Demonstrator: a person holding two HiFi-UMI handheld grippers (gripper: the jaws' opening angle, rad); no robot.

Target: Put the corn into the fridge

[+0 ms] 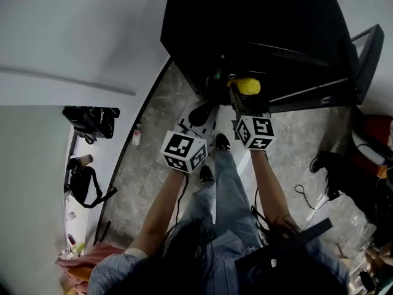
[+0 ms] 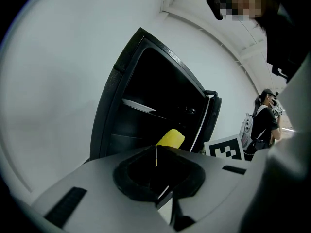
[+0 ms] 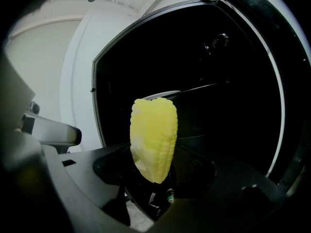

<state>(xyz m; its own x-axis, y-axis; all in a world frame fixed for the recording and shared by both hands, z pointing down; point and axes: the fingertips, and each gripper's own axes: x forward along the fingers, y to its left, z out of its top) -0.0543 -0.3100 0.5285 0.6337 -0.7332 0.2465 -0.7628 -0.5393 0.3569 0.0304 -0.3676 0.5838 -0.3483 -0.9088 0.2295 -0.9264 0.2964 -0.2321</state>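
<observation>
A yellow corn cob [image 3: 154, 139] stands upright between the jaws of my right gripper [image 3: 155, 174], which is shut on it. In the head view the corn [image 1: 248, 86] is at the mouth of the black fridge [image 1: 245, 23], whose door [image 1: 366, 53] hangs open to the right. A thin shelf [image 3: 194, 90] shows inside the dark interior behind the cob. My left gripper [image 1: 201, 113] hovers just left of the right one, low in front of the fridge. In the left gripper view its jaws [image 2: 156, 153] meet on nothing, and the corn [image 2: 170, 139] shows just beyond them.
A small green-capped bottle [image 3: 169, 194] sits low in the fridge. Dark bags [image 1: 92, 120] lie on a white counter at the left, and a small bottle [image 1: 136, 134] stands on the stone floor. A cable [image 1: 304, 195] and dark gear [image 1: 331, 165] lie at the right. A person [image 2: 265, 123] stands further off.
</observation>
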